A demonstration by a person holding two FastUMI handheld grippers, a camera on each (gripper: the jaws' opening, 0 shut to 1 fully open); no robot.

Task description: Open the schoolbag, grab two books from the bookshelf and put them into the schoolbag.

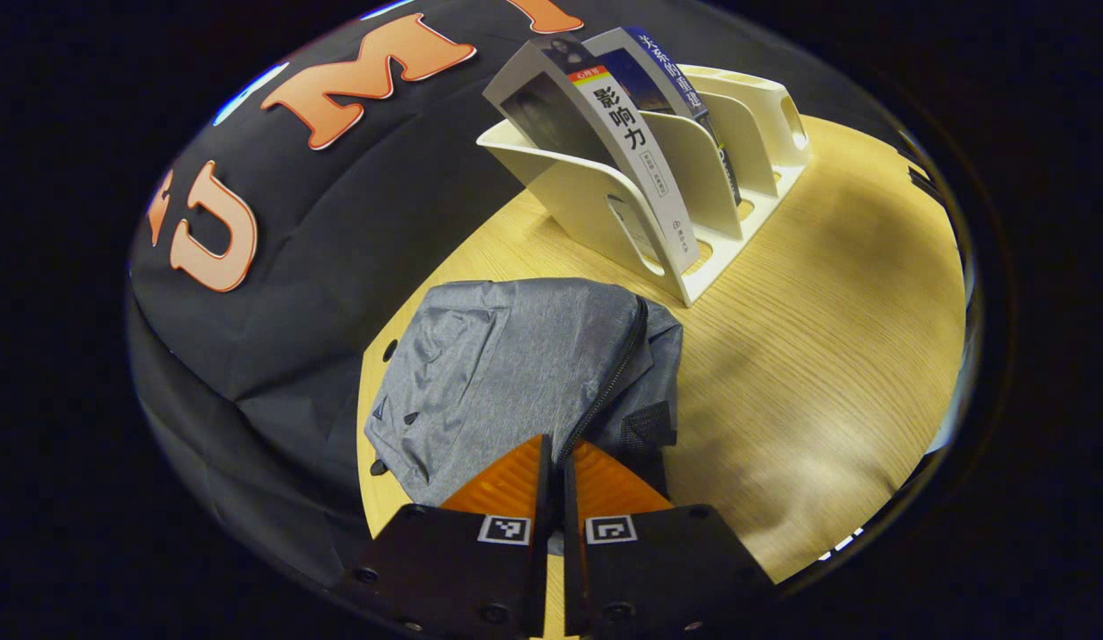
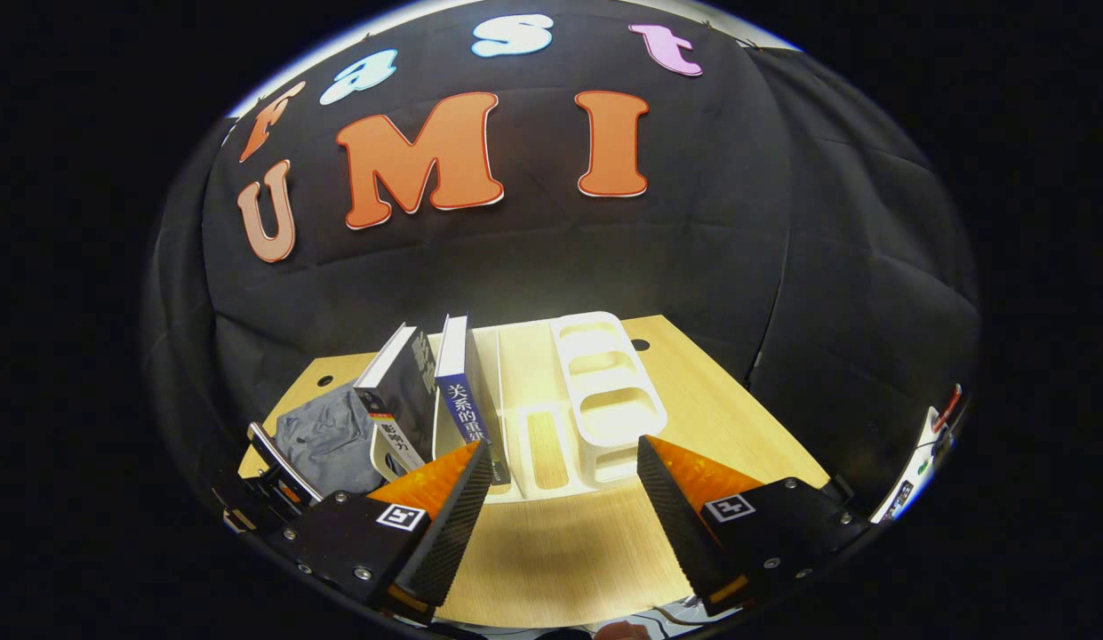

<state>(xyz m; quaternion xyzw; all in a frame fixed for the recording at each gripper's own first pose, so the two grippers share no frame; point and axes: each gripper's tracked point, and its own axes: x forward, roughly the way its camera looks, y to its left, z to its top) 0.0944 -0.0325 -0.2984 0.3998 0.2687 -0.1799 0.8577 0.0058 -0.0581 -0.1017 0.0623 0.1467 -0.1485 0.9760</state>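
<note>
On the wooden table (image 1: pixel 827 338), the left gripper view shows a grey schoolbag (image 1: pixel 515 373) lying flat at the centre, with a cream bookshelf (image 1: pixel 693 178) beyond it at about 1 o'clock. The schoolbag's long axis runs from roughly 7 o'clock to 1 o'clock. Its zipper (image 1: pixel 618 373) follows the right-hand edge along the same line and looks closed; nothing of the interior can be seen.

The bookshelf is a slotted rack with upright dividers. Two books occupy its slots nearest the schoolbag: a grey-and-white book (image 1: pixel 595 142) in the outermost slot and a blue-spined book (image 1: pixel 667 71) in the next one. Both stand on edge and lean back toward 11 o'clock, spines facing the camera. The remaining slots hold no books.

The left gripper (image 1: pixel 555 458) has its fingers drawn almost together, leaving only a thin gap, at the near end of the zipper. Whether they pinch the zipper pull cannot be told.

From the right gripper view, the bookshelf (image 2: pixel 604 391) sits at 12 o'clock, the grey-and-white book (image 2: pixel 404 391) and blue-spined book (image 2: pixel 462 400) at 11 o'clock, and the schoolbag (image 2: pixel 324 440) at 10 o'clock. The right gripper (image 2: pixel 564 462) is spread wide, holding nothing, above the table (image 2: pixel 551 542) in front of the bookshelf.
</note>
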